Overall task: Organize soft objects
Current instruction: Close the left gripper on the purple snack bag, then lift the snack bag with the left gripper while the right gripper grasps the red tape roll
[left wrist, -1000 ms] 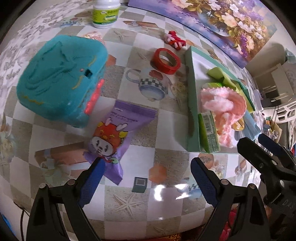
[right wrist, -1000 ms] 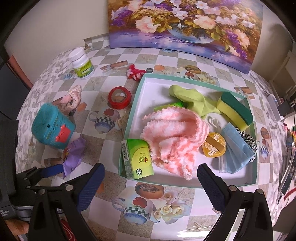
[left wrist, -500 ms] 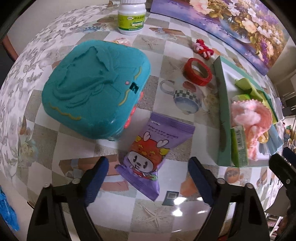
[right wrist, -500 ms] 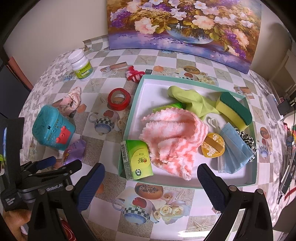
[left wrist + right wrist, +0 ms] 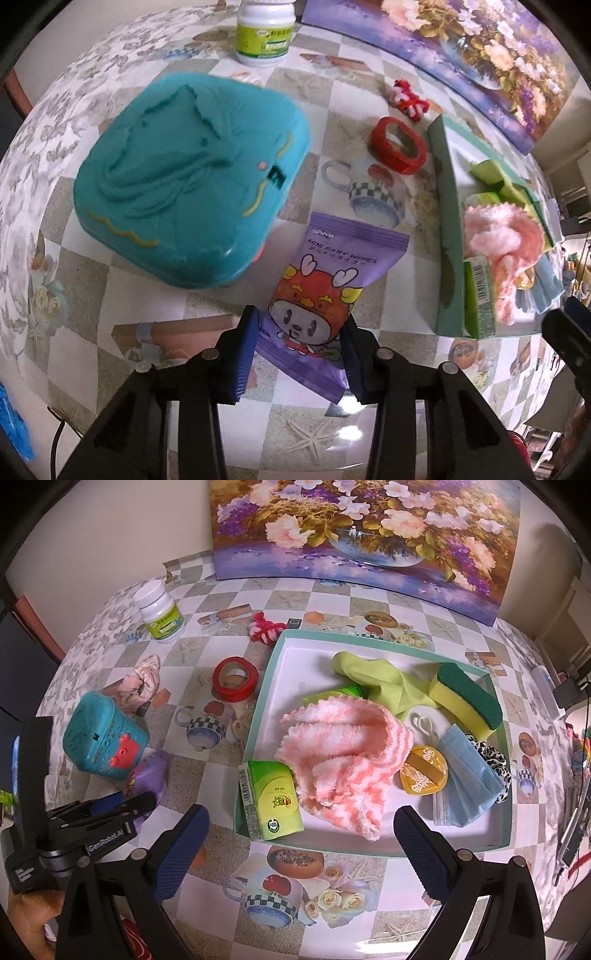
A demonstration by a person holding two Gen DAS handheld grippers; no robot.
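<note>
Baby-wipes packet [image 5: 325, 291] lies flat on the tabletop [image 5: 207, 417] beside the teal case [image 5: 192, 177] — long axis pointing away from the left tool [image 5: 301, 347], whose fingers pinch its near end. Right tool [image 5: 301, 849] — wide, empty — hovers before the tray [image 5: 258, 709].

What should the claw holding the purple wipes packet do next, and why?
Probably lift it a little. The left claw looks closed on the baby wipes packet, which still lies on the table beside the teal toy box. The green tray already holds other soft things, so it likely goes there.
</note>
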